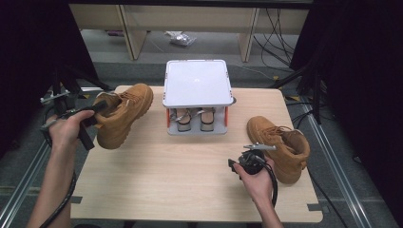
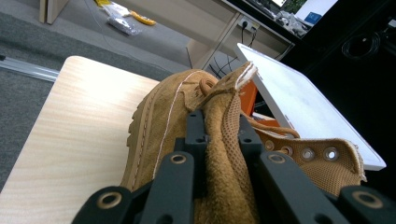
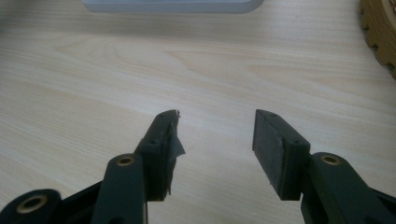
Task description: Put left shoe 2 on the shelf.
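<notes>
Jaws of my left gripper [image 2: 223,140] pinch the boot [image 1: 124,114] by its collar, tilting it up off the surface [image 1: 190,180]; right gripper [image 3: 217,135] waits wide and empty beside boot 2 [image 1: 281,145].

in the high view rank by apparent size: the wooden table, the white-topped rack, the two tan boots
1. Light wooden table, by far the largest.
2. White-topped rack.
3. Two tan suede boots: the held left one and the right one look about alike, so no order between them.
</notes>
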Tool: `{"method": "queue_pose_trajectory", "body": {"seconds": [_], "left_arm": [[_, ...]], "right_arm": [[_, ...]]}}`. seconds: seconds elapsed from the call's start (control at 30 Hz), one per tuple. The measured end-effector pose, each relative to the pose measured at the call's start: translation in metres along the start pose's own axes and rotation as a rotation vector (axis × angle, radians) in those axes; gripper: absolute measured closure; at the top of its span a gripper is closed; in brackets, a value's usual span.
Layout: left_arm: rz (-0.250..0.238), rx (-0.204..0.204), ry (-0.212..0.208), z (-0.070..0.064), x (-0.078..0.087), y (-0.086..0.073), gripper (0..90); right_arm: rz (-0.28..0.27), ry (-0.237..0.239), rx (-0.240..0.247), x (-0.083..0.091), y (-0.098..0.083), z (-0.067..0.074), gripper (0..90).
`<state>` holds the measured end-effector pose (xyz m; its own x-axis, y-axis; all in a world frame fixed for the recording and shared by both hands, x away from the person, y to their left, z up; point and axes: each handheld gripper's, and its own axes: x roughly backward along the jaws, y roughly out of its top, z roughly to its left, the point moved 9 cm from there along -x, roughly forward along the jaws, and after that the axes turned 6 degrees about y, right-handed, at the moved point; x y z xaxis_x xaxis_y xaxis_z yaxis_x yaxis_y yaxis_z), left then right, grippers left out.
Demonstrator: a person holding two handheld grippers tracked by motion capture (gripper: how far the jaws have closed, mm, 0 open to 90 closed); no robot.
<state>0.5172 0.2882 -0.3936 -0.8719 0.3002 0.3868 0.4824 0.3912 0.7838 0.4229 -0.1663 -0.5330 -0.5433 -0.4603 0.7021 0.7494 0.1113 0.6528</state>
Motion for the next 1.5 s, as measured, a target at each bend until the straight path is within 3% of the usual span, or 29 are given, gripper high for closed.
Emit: {"method": "queue_pose_trajectory", "body": {"seconds": [0.07,0.1,0.17,0.2,0.3,0.73,0.83,0.97,1.0,1.07,1.17,1.23,1.43,1.5], "left_arm": [[-0.004,0.000,-0.002,-0.001,0.000,0.002,80.4],[-0.004,-0.002,-0.003,-0.002,0.000,0.003,80.4],[-0.006,0.000,-0.006,-0.003,-0.001,0.005,80.4],[-0.007,0.002,-0.006,-0.003,-0.001,0.006,80.4],[-0.010,0.003,-0.010,-0.005,-0.001,0.008,80.3],[-0.020,0.006,-0.020,-0.012,-0.005,0.015,80.4],[-0.022,0.005,-0.021,-0.013,-0.005,0.017,80.4],[-0.025,0.007,-0.027,-0.016,-0.006,0.021,80.3],[-0.026,0.005,-0.031,-0.017,-0.006,0.022,80.3],[-0.026,0.005,-0.033,-0.019,-0.007,0.023,80.3],[-0.027,0.002,-0.033,-0.021,-0.008,0.026,80.3],[-0.028,-0.003,-0.034,-0.022,-0.009,0.027,80.3],[-0.030,0.004,-0.038,-0.025,-0.010,0.029,80.3],[-0.032,0.004,-0.042,-0.025,-0.010,0.030,80.3]], "right_arm": [[0.011,0.010,-0.037,0.001,0.000,0.004,51.3],[0.004,0.018,-0.010,0.001,-0.001,0.003,51.3],[0.008,0.018,-0.023,0.001,-0.001,0.004,51.3],[0.009,0.015,-0.003,0.001,-0.001,0.002,51.3],[0.014,0.017,-0.035,0.001,-0.001,0.004,51.4],[0.009,0.017,-0.003,0.001,-0.001,0.002,51.4],[0.011,0.023,-0.047,0.001,-0.001,0.006,51.4],[0.009,0.018,-0.033,0.001,-0.001,0.003,51.4],[0.001,0.003,0.000,-0.001,-0.001,0.000,51.4],[0.019,0.003,-0.027,0.001,-0.002,0.003,51.4],[0.014,0.025,-0.032,0.000,-0.002,0.004,51.4],[0.016,0.014,-0.037,0.000,-0.002,0.003,51.4],[0.015,0.027,-0.034,0.000,-0.002,0.004,51.4],[0.011,0.006,-0.018,0.000,-0.002,0.002,51.5]]}}
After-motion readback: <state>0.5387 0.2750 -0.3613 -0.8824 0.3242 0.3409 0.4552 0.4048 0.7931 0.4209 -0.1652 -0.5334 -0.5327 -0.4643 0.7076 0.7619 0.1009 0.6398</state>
